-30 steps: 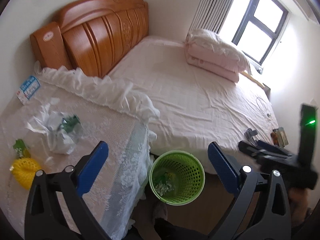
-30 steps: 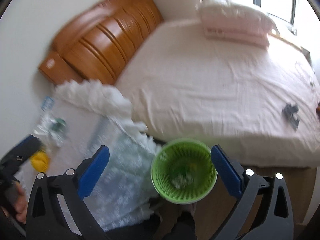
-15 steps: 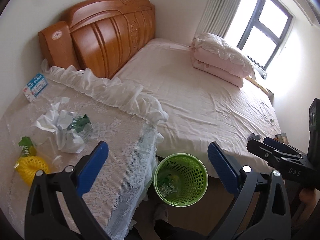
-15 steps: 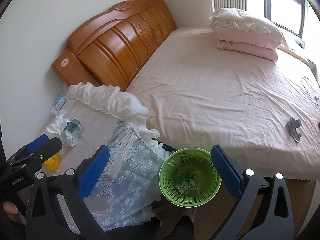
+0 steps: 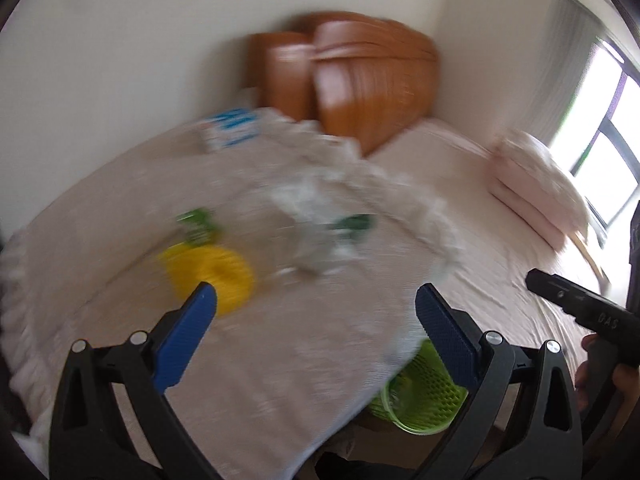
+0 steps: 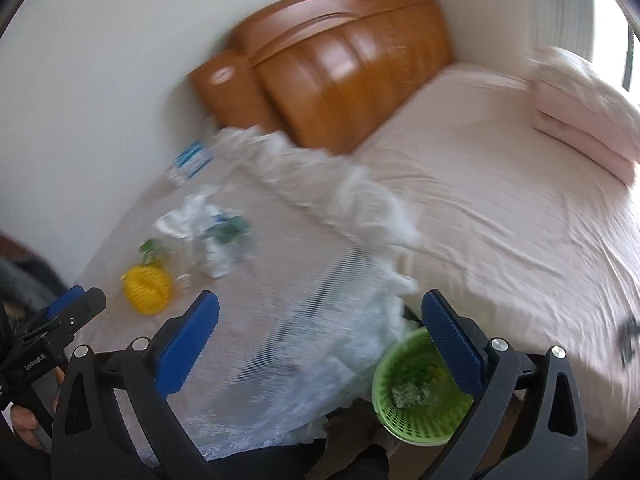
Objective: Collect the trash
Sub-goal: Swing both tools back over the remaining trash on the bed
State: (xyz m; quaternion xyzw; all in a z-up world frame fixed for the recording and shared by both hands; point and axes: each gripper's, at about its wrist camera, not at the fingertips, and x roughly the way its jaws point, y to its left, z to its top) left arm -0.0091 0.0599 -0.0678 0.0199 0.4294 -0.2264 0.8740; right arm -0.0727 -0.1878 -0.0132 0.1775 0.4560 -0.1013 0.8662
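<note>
Both views are blurred by motion. Trash lies on a table under a lace cloth (image 5: pixel 280 360): a yellow foam net (image 5: pixel 212 276) (image 6: pixel 147 288), a small green wrapper (image 5: pixel 198 224) (image 6: pixel 152 248), and crumpled white paper and clear plastic with a green label (image 5: pixel 320 232) (image 6: pixel 208 224). A green mesh bin (image 6: pixel 416 392) (image 5: pixel 416 396) stands on the floor between table and bed, with scraps inside. My left gripper (image 5: pixel 316 300) hangs open and empty above the table, just short of the yellow net. My right gripper (image 6: pixel 320 308) is open and empty, above the table's edge near the bin.
A blue and white packet (image 5: pixel 232 132) (image 6: pixel 190 162) lies at the table's far side by the wall. The bed (image 6: pixel 500 208) with a wooden headboard (image 6: pixel 340 64) and folded pink bedding (image 6: pixel 584 120) fills the right. A small dark object (image 6: pixel 630 336) lies on the sheet.
Both cameras have swung left, from the bin and bed toward the table. The left gripper has come in over the table, closer to the trash. Both grippers remain open.
</note>
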